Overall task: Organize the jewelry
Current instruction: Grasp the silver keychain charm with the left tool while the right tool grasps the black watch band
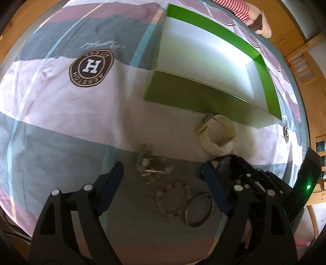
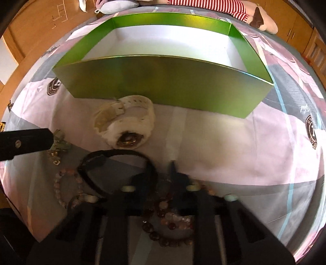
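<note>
Jewelry lies on a patterned bedsheet in front of an open green box (image 1: 193, 95) (image 2: 163, 85) with a white inside. My left gripper (image 1: 163, 177) is open above a green bead piece with a gold chain (image 1: 148, 161) (image 2: 61, 142). A pink bead bracelet (image 1: 158, 200) (image 2: 57, 185) and a dark bangle (image 1: 185, 210) (image 2: 122, 152) lie closer in. A white watch (image 1: 220, 136) (image 2: 126, 122) lies by the box's front wall. My right gripper (image 2: 159, 173) points down with its jaws nearly together on a brown bead bracelet (image 2: 169, 220); blur hides the exact contact.
The sheet carries a round brown H badge (image 1: 91, 67). A red-and-white striped soft item (image 2: 207, 5) lies beyond the box. Wooden furniture (image 2: 30, 30) rings the bed. Bare sheet (image 2: 244, 142) spreads to the right of the jewelry.
</note>
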Action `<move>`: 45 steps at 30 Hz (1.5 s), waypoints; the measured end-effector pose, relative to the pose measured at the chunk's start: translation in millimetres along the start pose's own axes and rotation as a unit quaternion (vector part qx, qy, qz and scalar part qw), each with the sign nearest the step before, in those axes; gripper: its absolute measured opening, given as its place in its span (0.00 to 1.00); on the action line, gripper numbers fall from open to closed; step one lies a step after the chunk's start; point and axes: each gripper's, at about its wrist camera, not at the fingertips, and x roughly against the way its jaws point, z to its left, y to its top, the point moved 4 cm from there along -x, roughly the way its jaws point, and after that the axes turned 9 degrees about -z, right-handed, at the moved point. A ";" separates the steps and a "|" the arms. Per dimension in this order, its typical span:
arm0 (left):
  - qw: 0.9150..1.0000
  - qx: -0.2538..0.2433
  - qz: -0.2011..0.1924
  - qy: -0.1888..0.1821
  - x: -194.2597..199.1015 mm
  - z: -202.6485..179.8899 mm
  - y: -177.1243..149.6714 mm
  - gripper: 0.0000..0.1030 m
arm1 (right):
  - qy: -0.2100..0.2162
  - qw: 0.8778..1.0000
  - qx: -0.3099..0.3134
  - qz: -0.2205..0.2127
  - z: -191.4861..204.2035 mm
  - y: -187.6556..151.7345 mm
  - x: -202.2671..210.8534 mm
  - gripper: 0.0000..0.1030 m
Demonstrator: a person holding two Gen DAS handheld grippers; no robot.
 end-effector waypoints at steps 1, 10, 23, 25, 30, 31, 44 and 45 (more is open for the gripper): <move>1.000 0.000 0.002 0.005 -1.3 1.1 0.0 0.78 | -0.002 1.000 -0.005 -0.002 -4.1 -1.0 -0.8 0.10; 0.998 -0.039 0.043 0.029 -15.5 -5.3 -10.8 0.44 | -0.026 0.998 -0.049 -0.034 -37.5 11.5 17.3 0.07; 1.000 0.014 0.014 -0.011 -9.6 3.4 0.2 0.10 | -0.021 0.998 -0.056 -0.022 -36.0 12.4 13.2 0.07; 1.000 0.016 0.016 -0.005 -9.2 7.1 0.1 0.11 | -0.019 0.998 -0.063 -0.023 -36.9 13.6 13.1 0.07; 1.000 0.021 0.011 0.011 -8.7 12.6 2.4 0.38 | -0.017 0.998 -0.060 -0.014 -35.4 12.1 10.2 0.07; 1.000 0.021 0.010 0.012 -8.6 14.3 3.5 0.39 | -0.017 0.998 -0.059 -0.011 -34.6 11.8 9.0 0.09; 0.998 0.011 0.027 0.052 -43.4 7.8 2.8 0.17 | -0.047 0.998 -0.032 -0.014 -31.4 7.9 -0.5 0.35; 0.998 0.010 0.026 0.050 -43.1 6.8 3.8 0.12 | -0.049 0.998 -0.029 -0.014 -31.2 8.0 -1.9 0.35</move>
